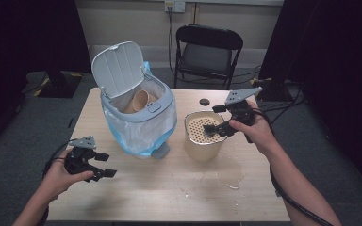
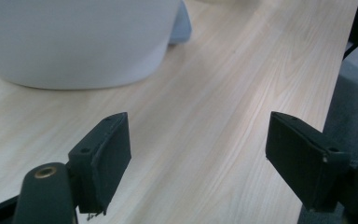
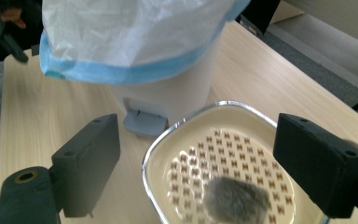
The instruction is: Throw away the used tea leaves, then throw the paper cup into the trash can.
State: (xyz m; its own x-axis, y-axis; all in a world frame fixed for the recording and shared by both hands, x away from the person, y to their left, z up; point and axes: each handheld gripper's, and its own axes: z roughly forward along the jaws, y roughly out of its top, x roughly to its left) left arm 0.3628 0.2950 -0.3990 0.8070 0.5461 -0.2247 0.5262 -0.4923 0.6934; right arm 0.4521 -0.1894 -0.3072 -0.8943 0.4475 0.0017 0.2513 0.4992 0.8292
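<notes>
Beside the cream strainer container (image 1: 202,136), which stands on the wooden worktop (image 1: 169,188), the right gripper (image 1: 215,127) hangs over the perforated insert (image 3: 228,163), its jaws parted on either side of the container's metal rim and pressing on nothing. On that insert, between the jaws in the right gripper view, lies a grey wet clump (image 3: 235,200). Left of the container, just beside it, stands a white pedal bin (image 1: 139,117) with its lid (image 1: 118,68) raised; a blue-edged liner bag (image 3: 135,42) is draped over its rim, and a tan paper cup (image 1: 140,100) lies inside. The bin's grey pedal (image 3: 142,123) faces the near side of the container. In front of the container, a thin spill of liquid (image 1: 228,176) spreads on the wood. Behind it rests a small dark disc (image 1: 204,101). Well left of the container, near the worktop's left edge, the left gripper (image 1: 104,165) is held just above bare wood, jaws wide apart with nothing between them. Beyond the worktop stands a black folding chair (image 1: 207,54).
</notes>
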